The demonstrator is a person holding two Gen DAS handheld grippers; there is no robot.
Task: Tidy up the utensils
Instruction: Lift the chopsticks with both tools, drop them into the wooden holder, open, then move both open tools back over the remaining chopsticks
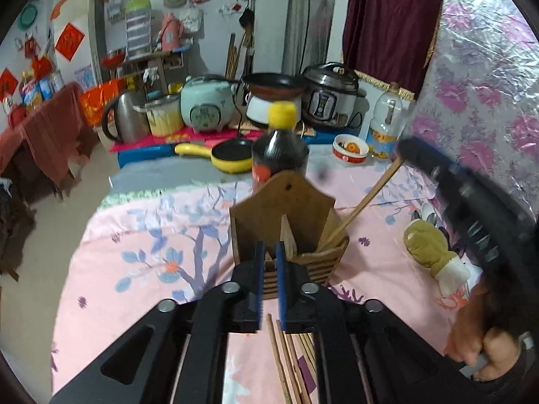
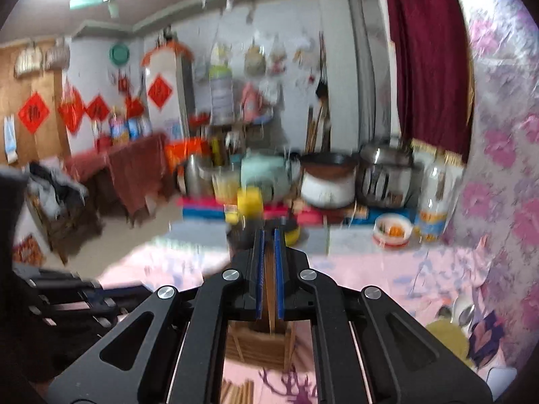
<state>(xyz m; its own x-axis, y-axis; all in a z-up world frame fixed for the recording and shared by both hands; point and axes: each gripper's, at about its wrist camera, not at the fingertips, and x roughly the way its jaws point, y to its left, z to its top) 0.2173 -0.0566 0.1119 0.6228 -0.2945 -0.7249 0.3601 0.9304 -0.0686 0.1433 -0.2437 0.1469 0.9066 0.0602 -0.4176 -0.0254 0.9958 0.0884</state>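
The slatted wooden two-compartment utensil holder (image 1: 289,232) stands on the pink floral tablecloth (image 1: 141,269), a dark yellow-capped sauce bottle (image 1: 279,148) right behind it. The right gripper (image 2: 268,266) pinches a wooden chopstick (image 1: 363,202) slanting into the right compartment. The left gripper (image 1: 270,269) sits nearly closed, gripping nothing, over loose chopsticks (image 1: 289,363) partly hidden beneath it

A lived-in home kitchen is indicated by rice cookers (image 1: 207,104), a kettle (image 1: 124,118), frying pans (image 1: 232,155) and red door charms (image 1: 69,41).
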